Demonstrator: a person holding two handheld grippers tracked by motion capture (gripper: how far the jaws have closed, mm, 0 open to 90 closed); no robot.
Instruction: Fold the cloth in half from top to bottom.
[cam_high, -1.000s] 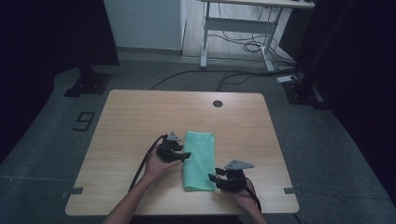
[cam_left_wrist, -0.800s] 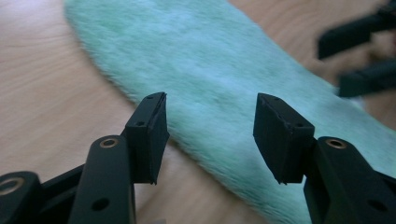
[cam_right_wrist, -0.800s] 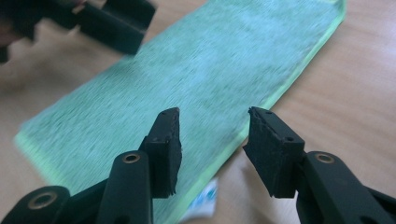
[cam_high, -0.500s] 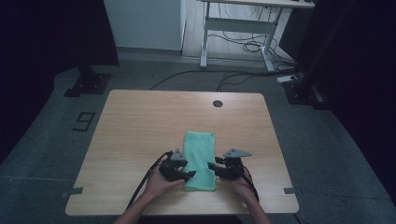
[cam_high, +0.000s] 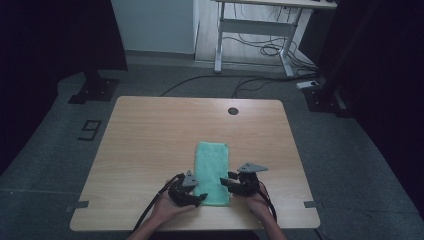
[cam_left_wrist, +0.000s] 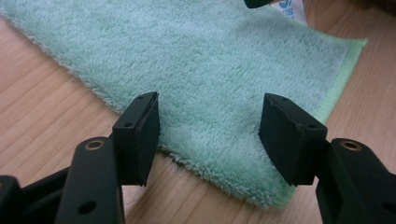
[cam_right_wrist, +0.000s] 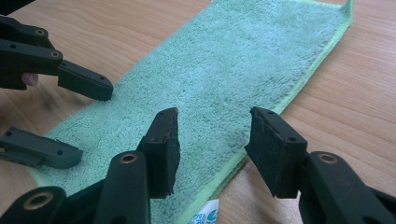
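Towel (cam_high: 212, 172): we see a folded mint-green cloth lying flat on the near half of the table (cam_high: 150, 135), its long side running away from the person.
Change, left: a second ago our left gripper (cam_high: 200, 198) sat beside the towel's left edge about halfway up; half a second ago it had dropped toward the near end, and now it sits at the near left corner.
Change, right: our right gripper (cam_high: 225, 181) was off the near right corner a second ago; it has since closed in on the right edge, just above that corner.
Change, towel: we see it in the same place and the same shape as before.
Left jaws: apart, straddling the near corner of the towel in the left gripper view (cam_left_wrist: 208, 126), with pile showing between them; we cannot tell whether they touch it.
Right jaws: apart, poised over the towel's hemmed right edge in the right gripper view (cam_right_wrist: 212, 140).
Texture: the towel is a thick, looped terry pile, fluffy along the fold, with a brighter green stitched hem (cam_right_wrist: 299, 88).
Label: a small white printed tag (cam_right_wrist: 205, 217) pokes out at the near edge.
Tabletop: pale wood-grain laminate, smooth, rectangular with rounded corners and a dark round hole (cam_high: 232, 111) near the far edge.
Jaw pads: black, blocky, matt.
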